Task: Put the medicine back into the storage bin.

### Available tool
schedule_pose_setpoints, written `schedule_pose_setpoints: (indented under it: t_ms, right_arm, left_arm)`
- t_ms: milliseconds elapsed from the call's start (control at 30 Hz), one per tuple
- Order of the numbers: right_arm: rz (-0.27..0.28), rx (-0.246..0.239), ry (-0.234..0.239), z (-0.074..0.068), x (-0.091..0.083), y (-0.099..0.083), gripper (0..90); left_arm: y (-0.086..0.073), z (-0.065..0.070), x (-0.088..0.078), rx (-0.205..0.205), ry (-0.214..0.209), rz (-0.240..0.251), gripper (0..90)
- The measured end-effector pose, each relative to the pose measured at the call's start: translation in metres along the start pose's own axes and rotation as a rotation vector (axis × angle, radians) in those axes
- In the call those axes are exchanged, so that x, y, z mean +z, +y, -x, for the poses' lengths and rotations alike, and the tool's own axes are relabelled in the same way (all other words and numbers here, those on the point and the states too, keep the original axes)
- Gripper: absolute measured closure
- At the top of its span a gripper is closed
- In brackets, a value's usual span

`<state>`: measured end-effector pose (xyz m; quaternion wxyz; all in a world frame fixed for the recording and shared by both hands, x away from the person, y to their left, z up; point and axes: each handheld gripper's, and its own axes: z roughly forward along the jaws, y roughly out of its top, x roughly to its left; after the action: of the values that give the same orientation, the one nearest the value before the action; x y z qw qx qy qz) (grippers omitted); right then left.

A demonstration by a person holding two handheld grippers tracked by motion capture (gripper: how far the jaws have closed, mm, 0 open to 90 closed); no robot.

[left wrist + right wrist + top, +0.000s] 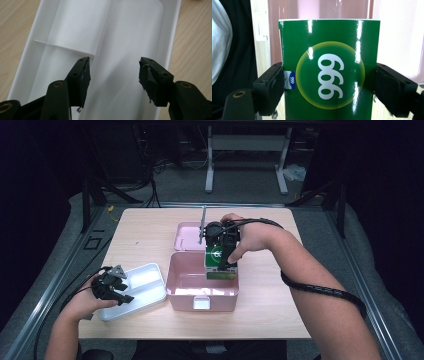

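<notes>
Pale wood-grain tabletop [145, 227] carries the work area, with dark floor and a metal stand behind it.

Left side: the left gripper [114, 288] hangs over a white divided tray [150, 290] near the table's front left edge. In the left gripper view its jaws stand spread, with nothing between them, above the tray's long compartment [130, 50]. Risk here is low; a downward slip could knock the light tray and slide it toward the table edge.

Centre: a pink storage box [200, 285] stands open, its lid [186, 236] hinged back flat behind it. The box looks light, so any sideways contact would probably shift it.

Right side: the right gripper [223, 251] pinches a green carton marked 999 [329, 72] by its two narrow sides, and holds it above the rear right part of the box interior. Principal hazards, as judged:
- The carton is glossy, so it may slip or rotate between the pads.
- The carton's lower edge [221, 275] may catch the box wall if lowered off-centre, tipping the carton or dragging the box.
- Excess squeeze may dent the cardboard.
- Early release would drop the carton askew.
</notes>
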<state>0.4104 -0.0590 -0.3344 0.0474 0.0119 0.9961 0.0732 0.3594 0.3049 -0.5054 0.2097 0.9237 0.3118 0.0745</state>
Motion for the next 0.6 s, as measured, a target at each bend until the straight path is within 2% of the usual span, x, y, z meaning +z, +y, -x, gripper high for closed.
schedule_pose_setpoints:
  t_ms: [300, 400, 600]
  right_arm:
    - [-0.001, 0.002, 0.010, 0.000, 0.020, 0.005, 16.3]
    - [0.005, 0.010, 0.013, 0.001, 0.031, 0.003, 16.3]
    - [-0.021, 0.024, 0.017, 0.001, 0.058, -0.003, 16.3]
  left_arm:
    - [0.000, 0.000, 0.001, -0.001, -0.001, 0.003, 42.5]
    - [0.000, -0.001, 0.001, 0.001, -0.004, -0.001, 42.5]
    - [-0.001, -0.001, 0.001, -0.001, -0.004, -0.002, 42.6]
